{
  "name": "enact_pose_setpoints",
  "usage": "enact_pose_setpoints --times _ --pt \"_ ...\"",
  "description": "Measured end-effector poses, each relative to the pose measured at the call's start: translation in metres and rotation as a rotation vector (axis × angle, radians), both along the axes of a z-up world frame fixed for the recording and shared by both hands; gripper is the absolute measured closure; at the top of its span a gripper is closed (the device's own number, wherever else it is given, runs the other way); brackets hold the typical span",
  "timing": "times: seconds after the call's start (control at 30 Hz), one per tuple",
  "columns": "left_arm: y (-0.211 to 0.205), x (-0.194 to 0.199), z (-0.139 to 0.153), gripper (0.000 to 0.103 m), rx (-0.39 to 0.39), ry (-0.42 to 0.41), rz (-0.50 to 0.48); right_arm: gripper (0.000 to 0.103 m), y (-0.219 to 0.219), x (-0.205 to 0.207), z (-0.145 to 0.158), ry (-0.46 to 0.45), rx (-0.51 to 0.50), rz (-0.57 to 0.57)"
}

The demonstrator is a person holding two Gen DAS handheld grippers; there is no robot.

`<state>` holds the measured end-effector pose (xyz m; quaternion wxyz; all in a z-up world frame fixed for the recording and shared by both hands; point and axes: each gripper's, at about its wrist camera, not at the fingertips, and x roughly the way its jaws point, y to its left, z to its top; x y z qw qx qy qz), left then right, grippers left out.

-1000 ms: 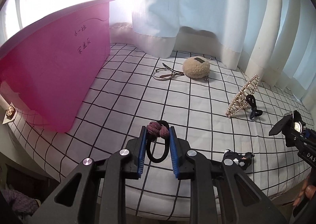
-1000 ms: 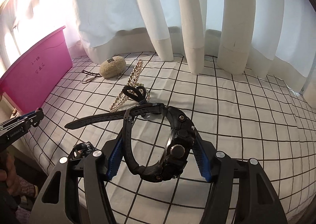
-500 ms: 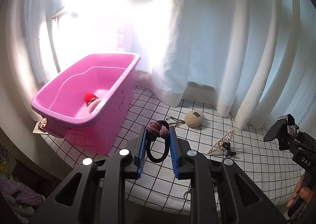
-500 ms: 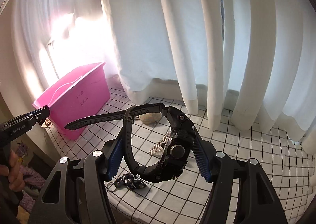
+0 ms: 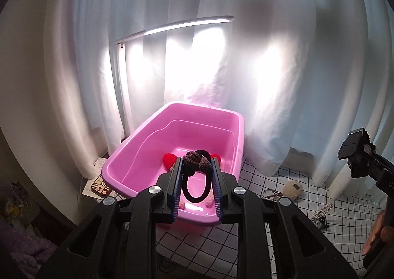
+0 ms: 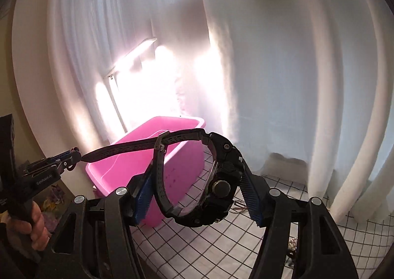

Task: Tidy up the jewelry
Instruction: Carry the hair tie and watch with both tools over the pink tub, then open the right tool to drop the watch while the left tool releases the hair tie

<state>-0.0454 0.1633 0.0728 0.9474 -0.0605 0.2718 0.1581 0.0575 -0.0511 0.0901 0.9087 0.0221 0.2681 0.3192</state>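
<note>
My left gripper (image 5: 197, 159) is shut on a black hair tie (image 5: 188, 190) with a mauve knitted knot and hangs above the near end of the pink tub (image 5: 138, 146). Red and pale soft pieces (image 5: 168, 159) lie on the tub's floor. In the right wrist view, my right gripper (image 6: 195, 170) is shut on a black wristwatch (image 6: 222, 185), whose loose strap sticks out to the left. It is up in the air, to the right of the pink tub (image 6: 187, 120). Each view shows the other gripper at its edge: the right gripper (image 5: 354, 153) and the left gripper (image 6: 71, 156).
A checked cloth (image 5: 246, 242) covers the table. On it, to the right of the tub, lie a beige fluffy piece (image 5: 292, 189), a thin looped piece (image 5: 270, 193) and a pearl hair claw (image 5: 322, 212). White curtains and a lamp bar (image 5: 187, 24) stand behind. A person's hand (image 6: 37, 220) holds the left gripper.
Both grippers have risen from the table and swung left toward the pink tub, still holding the hair tie and the watch. The tub's inside now shows from above.
</note>
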Motion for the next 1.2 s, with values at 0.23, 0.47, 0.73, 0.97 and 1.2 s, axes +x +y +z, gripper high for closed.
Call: enact_pose_setpoints --times 0.23,0.47,0.73,0.97,1.2 --pt "0.081 0.035 -0.012 0.081 -0.019 0.04 0.018 0.042 0.111 0.033 0.004 0.004 -0.036 0.09" --pt "0.118 0.064 -0.039 0.081 -0.052 0.111 -0.025 0.042 0.184 0.068 -0.013 0.063 -0.095 0.139" --pt "0.131 0.095 -0.071 0.08 -0.092 0.194 -0.087 0.042 0.232 0.119 -0.045 0.169 -0.199 0.161" --pt "0.132 0.124 -0.09 0.08 -0.121 0.277 -0.098 0.042 0.265 0.17 -0.078 0.292 -0.295 0.178" --pt "0.143 0.148 -0.106 0.08 -0.176 0.368 -0.076 0.042 0.282 0.2 -0.101 0.406 -0.376 0.156"
